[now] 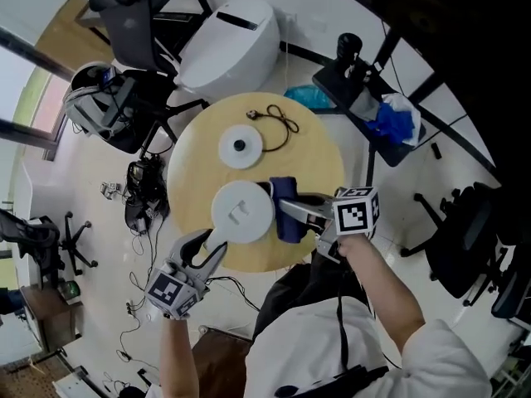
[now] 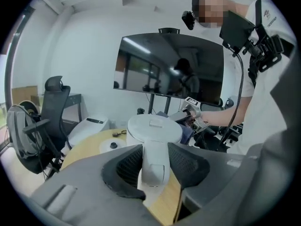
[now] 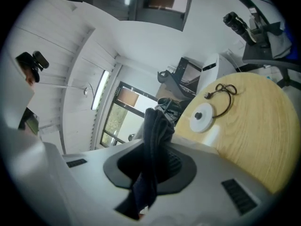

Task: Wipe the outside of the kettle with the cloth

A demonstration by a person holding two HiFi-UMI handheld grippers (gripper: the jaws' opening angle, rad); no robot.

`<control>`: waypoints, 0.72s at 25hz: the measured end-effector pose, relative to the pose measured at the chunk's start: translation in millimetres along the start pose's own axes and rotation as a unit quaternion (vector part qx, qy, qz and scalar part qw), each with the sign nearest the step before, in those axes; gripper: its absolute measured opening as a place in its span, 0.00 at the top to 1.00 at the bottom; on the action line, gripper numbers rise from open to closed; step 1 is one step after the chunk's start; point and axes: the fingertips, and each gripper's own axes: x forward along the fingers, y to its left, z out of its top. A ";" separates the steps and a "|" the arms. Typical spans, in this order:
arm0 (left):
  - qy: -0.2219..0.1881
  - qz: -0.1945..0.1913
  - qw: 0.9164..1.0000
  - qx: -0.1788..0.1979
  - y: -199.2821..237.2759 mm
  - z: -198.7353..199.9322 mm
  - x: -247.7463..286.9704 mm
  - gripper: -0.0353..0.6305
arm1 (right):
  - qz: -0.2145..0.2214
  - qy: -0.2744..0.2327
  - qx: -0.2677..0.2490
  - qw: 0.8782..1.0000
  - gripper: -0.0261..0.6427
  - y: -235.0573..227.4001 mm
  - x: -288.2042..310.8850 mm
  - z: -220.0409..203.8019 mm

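Left fingers (image 2: pixel 126 169) clasp kettle handle (image 2: pixel 155 166) (near table edge (image 1: pixel 249 269)); right fingers (image 3: pixel 182 166) pinch cloth (image 3: pixel 155 140).

I read kettle (image 1: pixel 241 211) white, mid frame; cloth (image 1: pixel 286 208) dark navy, right of it; bench (image 1: pixel 319 160) pale yellow wood grain; kettle base (image 1: pixel 241 146) white, black centre stud; cord (image 1: pixel 282 125) black; bag (image 1: pixel 397 121) bright blue, upper right.
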 end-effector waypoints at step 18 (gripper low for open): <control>0.007 0.086 0.995 -0.052 -16.9 1.9 8.5 0.68 | -0.145 0.053 0.096 0.983 0.86 -165.6 21.1 -73.7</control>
